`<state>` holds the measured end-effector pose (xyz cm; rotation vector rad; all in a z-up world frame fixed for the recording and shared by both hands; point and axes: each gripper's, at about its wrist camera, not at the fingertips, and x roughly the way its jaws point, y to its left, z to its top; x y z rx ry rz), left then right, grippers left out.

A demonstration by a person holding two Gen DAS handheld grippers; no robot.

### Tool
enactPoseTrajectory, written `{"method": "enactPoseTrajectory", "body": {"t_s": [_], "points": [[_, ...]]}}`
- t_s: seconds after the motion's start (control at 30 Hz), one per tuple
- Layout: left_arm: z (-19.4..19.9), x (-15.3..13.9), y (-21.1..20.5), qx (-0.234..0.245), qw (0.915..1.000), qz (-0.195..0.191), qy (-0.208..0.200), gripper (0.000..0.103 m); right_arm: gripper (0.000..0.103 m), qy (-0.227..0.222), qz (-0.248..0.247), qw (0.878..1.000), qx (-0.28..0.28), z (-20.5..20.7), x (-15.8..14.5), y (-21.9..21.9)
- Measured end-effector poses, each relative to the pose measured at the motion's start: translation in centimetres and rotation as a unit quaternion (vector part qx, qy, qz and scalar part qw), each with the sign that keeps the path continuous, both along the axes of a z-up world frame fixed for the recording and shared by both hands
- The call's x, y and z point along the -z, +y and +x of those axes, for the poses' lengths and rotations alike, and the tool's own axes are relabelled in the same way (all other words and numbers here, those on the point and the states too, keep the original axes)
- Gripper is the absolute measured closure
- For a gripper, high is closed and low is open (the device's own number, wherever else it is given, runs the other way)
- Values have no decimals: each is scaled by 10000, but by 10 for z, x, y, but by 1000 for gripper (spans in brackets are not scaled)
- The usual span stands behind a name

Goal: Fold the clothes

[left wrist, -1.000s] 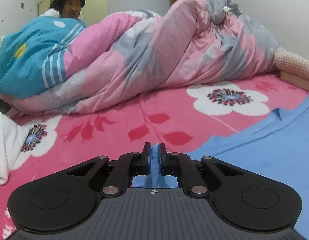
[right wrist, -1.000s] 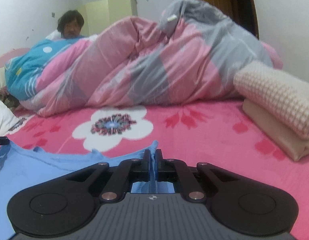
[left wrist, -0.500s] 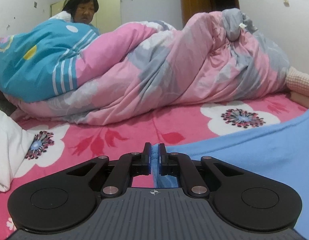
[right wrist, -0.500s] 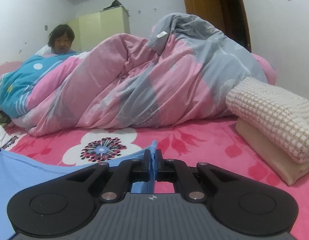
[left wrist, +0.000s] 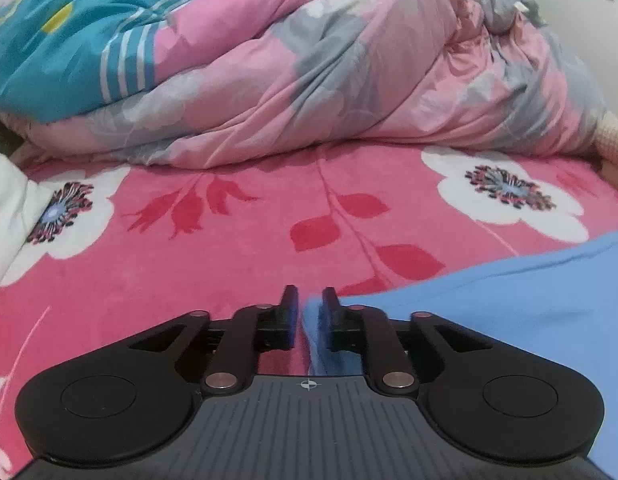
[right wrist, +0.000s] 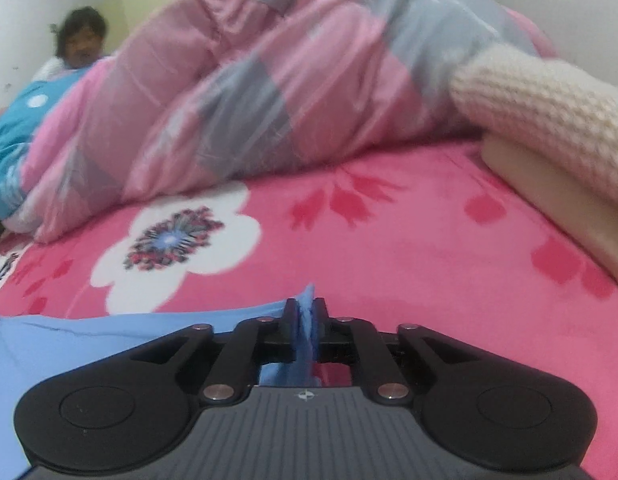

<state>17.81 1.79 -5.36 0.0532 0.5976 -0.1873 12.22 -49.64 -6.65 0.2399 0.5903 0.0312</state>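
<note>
Both tools were letting go: the left tool point(left wrist: 309, 312) and right tool point(right wrist: 307, 318) had jaws parting, with blue garment point(left wrist: 529, 300) edge loose between them, low over the pink floral bed point(left wrist: 249, 264). Best to open fully, then back straight out without dragging the cloth.

Soft, even indoor light fills both views, casting only faint shadows. Fisheye curvature bends the edges and darkens the corners. The right wrist view is motion-blurred, smearing the quilt point(right wrist: 245, 92) beyond the claw; the left is sharper.
</note>
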Motion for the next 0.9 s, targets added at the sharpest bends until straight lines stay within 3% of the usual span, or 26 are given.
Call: {"method": "enactPoseTrajectory", "body": {"t_s": [0.07,0.23,0.4,0.63,0.77,0.9], "points": [[-9,-10,6,-75,9999,-90,-53,73,72,-22,103,9997,220,-11,-3,-7],[-47,-45,28,-220,9988,-439,-69,65,67,-76,770,9956,528,-65,-20,-34],[-103,-60,51,-285,9937,-1071,188,59,61,246,1357,9879,707,-144,-31,-52],[-175,-28,74,-336,9724,-2144,857,58,60,746,2418,9636,867,-232,-21,-58],[-196,-7,78,-372,9591,-2580,1103,59,60,816,2669,9559,916,-251,-19,-54],[-210,-2,87,-375,9462,-3015,1111,59,60,845,3370,9315,1076,-263,-13,-58]]}}
